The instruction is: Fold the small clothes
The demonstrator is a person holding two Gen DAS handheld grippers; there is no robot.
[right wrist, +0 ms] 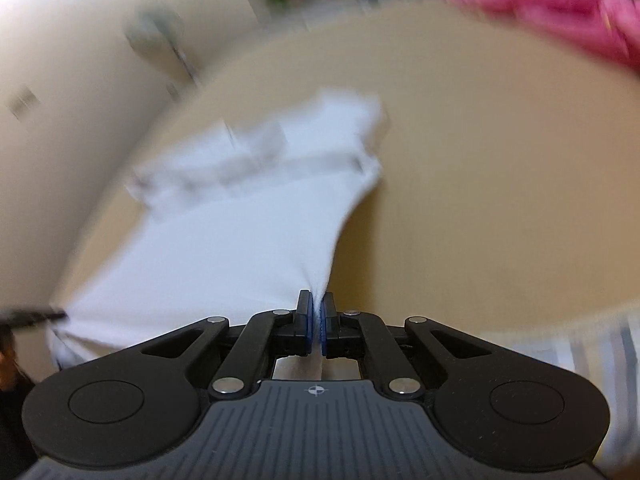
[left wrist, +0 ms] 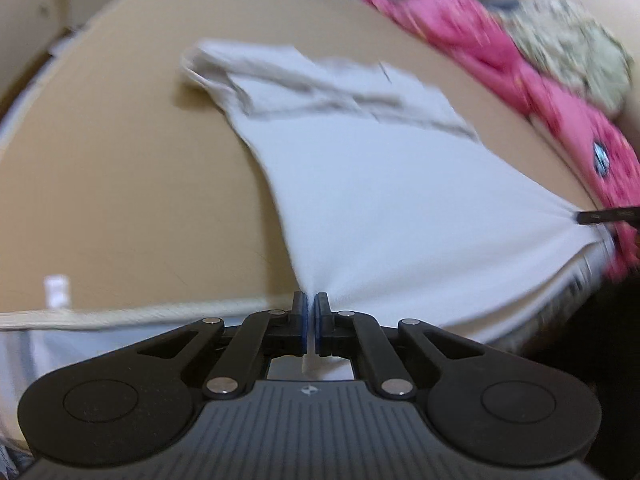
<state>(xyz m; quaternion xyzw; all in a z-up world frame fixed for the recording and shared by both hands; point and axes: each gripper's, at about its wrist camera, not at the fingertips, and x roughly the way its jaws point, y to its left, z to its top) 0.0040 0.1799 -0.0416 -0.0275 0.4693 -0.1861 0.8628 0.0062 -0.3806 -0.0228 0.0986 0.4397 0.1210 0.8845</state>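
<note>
White garment (left wrist: 360, 200) spread on the tan table (left wrist: 120, 200), apparently a small shirt, blurred; near corners pulled taut. Left gripper (left wrist: 311, 312) and right gripper (right wrist: 317, 312) each clamp one corner.

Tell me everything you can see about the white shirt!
The white shirt looks like soft, plain knit cloth with short sleeves, its far end already folded over. It lies spread on the tan table, blurred in both views. Its near edge is pulled taut: the left tool pinches one corner and the right tool pinches the other, both shut on the fabric. A pink garment lies apart from it.
</note>
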